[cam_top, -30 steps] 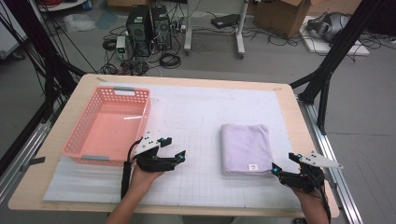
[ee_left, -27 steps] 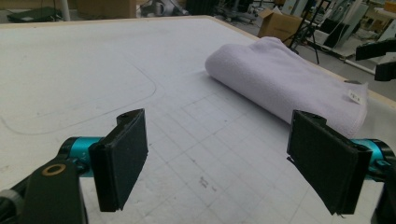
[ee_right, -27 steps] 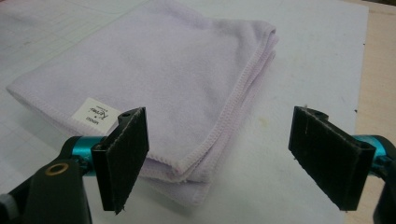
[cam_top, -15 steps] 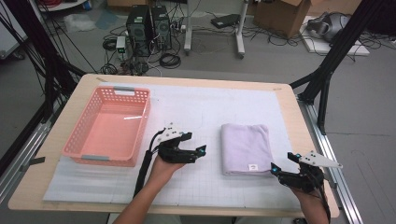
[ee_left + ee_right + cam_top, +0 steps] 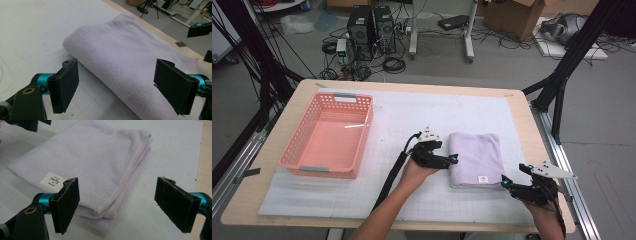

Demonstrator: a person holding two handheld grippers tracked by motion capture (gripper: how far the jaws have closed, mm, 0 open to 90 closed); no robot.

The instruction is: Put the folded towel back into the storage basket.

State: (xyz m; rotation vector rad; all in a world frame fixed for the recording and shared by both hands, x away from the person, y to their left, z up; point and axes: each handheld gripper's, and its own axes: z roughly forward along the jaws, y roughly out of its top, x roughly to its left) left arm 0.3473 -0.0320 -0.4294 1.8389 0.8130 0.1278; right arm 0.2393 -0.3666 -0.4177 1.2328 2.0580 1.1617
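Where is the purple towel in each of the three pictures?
High view: the folded purple towel lies right of centre on the white mat, between the two tools.
Left gripper view: the towel runs from top centre to bottom right, its rounded fold facing the open jaws.
Right gripper view: the towel covers the upper left, its corner between the open jaws.
Shared landmark: the towel's white label.

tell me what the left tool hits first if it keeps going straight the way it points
Most likely the folded lavender towel: the left tool is open, and the towel's rolled edge lies straight ahead between the jaws. Depth is hard to judge, but nothing else is in front.
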